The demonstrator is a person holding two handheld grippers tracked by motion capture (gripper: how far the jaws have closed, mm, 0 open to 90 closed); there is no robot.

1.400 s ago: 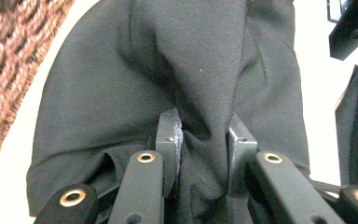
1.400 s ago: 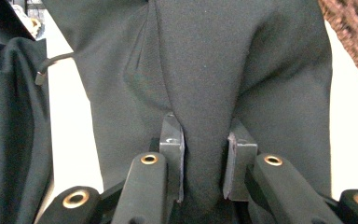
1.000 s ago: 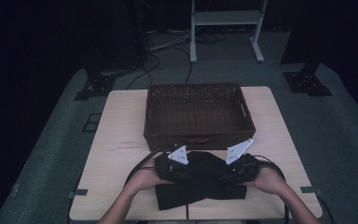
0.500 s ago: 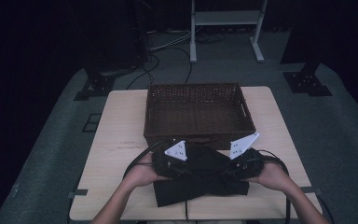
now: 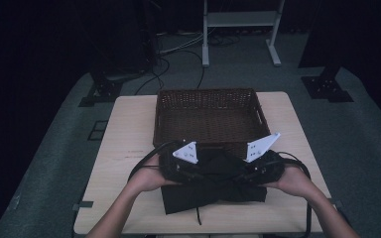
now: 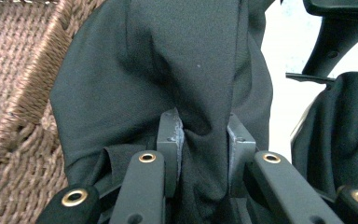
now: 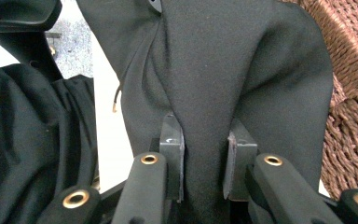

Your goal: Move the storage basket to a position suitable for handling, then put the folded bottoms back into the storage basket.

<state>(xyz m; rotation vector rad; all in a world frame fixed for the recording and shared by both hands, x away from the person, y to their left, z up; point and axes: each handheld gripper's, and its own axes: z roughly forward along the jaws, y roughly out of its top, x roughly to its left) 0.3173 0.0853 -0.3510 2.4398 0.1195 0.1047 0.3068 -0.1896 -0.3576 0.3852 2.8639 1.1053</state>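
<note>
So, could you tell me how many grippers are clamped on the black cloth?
2: the left gripper and the right gripper each pinch a fold of the cloth, beside the basket.

wicker basket (image 5: 206, 116) on wooden table (image 5: 124, 158), cables (image 5: 178, 49) on floor

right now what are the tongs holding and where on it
Both hold the black garment: the left tongs and right tongs each pinch a bunched fold of its fabric, beside the wicker basket.

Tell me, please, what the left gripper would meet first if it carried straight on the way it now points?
Past the black cloth already pinched in its jaws, the left gripper would probably meet the wicker basket, whose rim lies close ahead; depth is hard to judge.
</note>
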